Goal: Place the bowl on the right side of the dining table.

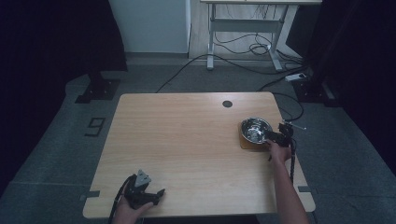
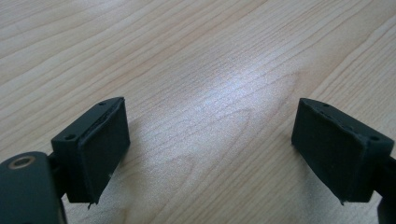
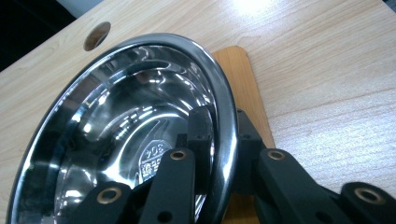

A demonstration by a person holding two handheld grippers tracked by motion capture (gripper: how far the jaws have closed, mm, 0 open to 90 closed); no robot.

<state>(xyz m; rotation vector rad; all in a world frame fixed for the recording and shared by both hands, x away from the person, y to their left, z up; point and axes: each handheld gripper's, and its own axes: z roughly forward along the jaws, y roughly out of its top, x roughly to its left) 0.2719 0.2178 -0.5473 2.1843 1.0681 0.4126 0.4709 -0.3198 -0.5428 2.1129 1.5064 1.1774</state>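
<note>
A shiny steel bowl (image 1: 256,129) rests on a small wooden board (image 1: 247,142) near the table's right edge. My right gripper (image 1: 275,136) is shut on the bowl's rim (image 3: 227,126), one jaw inside the bowl and one outside. The bowl (image 3: 126,135) is empty and seems slightly tilted over the board (image 3: 243,79). My left gripper (image 1: 158,195) lies low near the table's front edge, held by a hand. Its jaws stand wide apart over bare wood, with nothing between the pads (image 2: 100,149).
The wooden table (image 1: 187,140) has a round cable hole (image 1: 227,104) at the back; the same hole (image 3: 97,36) lies beyond the bowl. Past the table stand a desk frame (image 1: 243,32), loose cables and a power strip (image 1: 296,77) on the grey floor.
</note>
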